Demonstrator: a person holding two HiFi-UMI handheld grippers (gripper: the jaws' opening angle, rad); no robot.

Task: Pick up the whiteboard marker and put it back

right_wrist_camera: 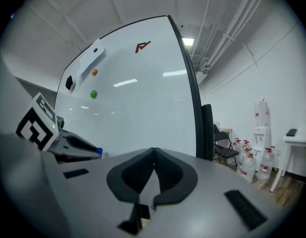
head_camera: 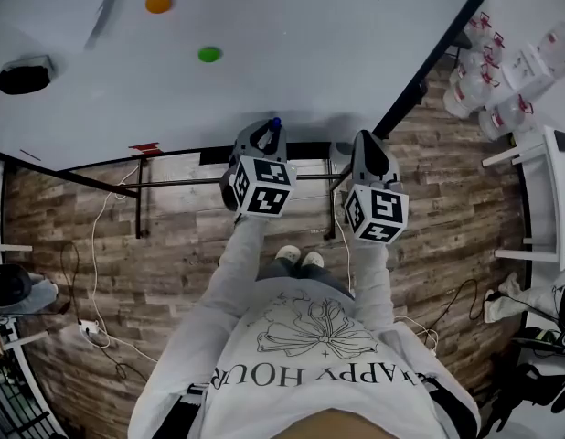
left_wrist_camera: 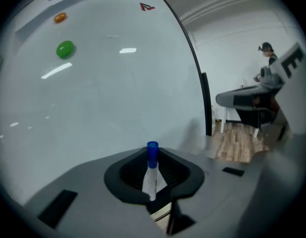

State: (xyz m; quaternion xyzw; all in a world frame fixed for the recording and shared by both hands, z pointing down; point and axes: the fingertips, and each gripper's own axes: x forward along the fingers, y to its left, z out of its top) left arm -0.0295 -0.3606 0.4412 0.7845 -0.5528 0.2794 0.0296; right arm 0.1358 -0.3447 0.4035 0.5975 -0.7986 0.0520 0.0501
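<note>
Marker first: the whiteboard marker [left_wrist_camera: 151,172] has a white barrel and a blue cap, and it stands nearly upright in the left gripper [left_wrist_camera: 152,157]. That gripper's jaws are clamped on the barrel, and the capped end sticks out beyond them toward 12 o'clock. In the head view the blue cap shows at the gripper's tip, close to the lower edge of the whiteboard [head_camera: 292,44]; whether it touches the board cannot be told. The right gripper [right_wrist_camera: 154,152] is at 3 o'clock of the left one, level with it, its jaws pressed together with nothing between them. On the board, at 11 o'clock of the marker, sit a green magnet [head_camera: 209,54] and, farther up, an orange magnet [head_camera: 158,4].
</note>
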